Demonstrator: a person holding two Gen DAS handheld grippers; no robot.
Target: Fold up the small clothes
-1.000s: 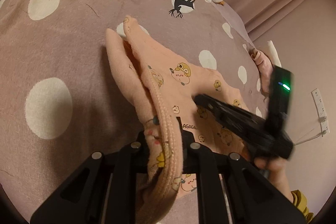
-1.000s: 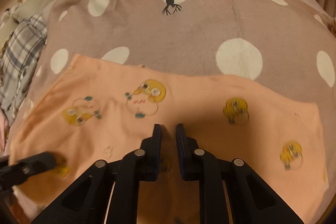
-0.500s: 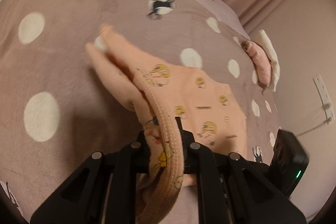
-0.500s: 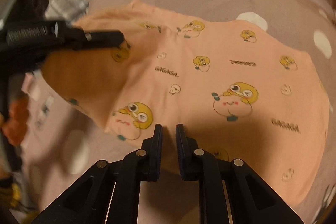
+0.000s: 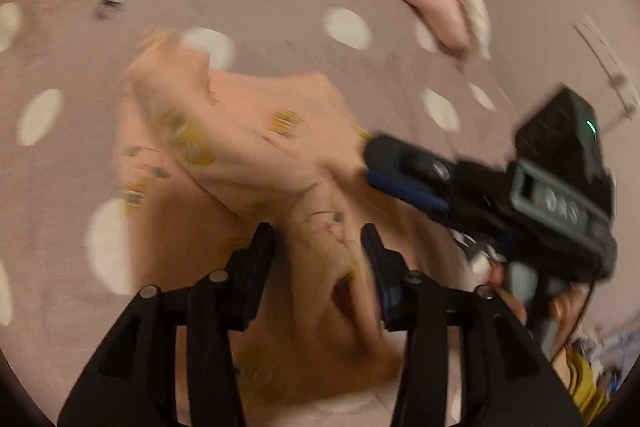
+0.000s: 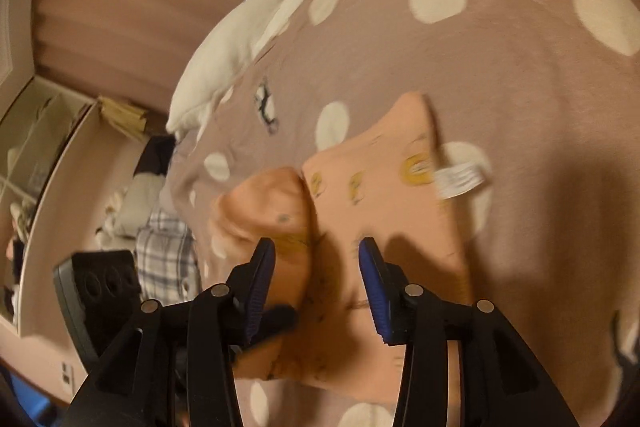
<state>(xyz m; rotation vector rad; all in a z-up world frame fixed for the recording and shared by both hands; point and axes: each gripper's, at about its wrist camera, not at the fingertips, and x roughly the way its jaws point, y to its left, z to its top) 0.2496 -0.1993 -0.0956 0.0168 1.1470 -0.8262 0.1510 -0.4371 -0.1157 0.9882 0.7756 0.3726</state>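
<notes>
Spread over the bed, a mauve blanket point(image 6: 500, 39) with white dots carries the peach garment point(image 5: 248, 147), folded into a bunched heap. Both the left gripper point(image 5: 318, 239) and right gripper point(image 6: 316, 255) have just been opening; their jaws stand apart over loose cloth, apparently pressing on nothing, though blur hides the pads. A plush goose point(image 6: 256, 23) lies beyond.

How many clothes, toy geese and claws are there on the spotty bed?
Peach clothes: 1
White toy goose: 1
Claws: 2, the left claw and the right claw
Total: 4
</notes>
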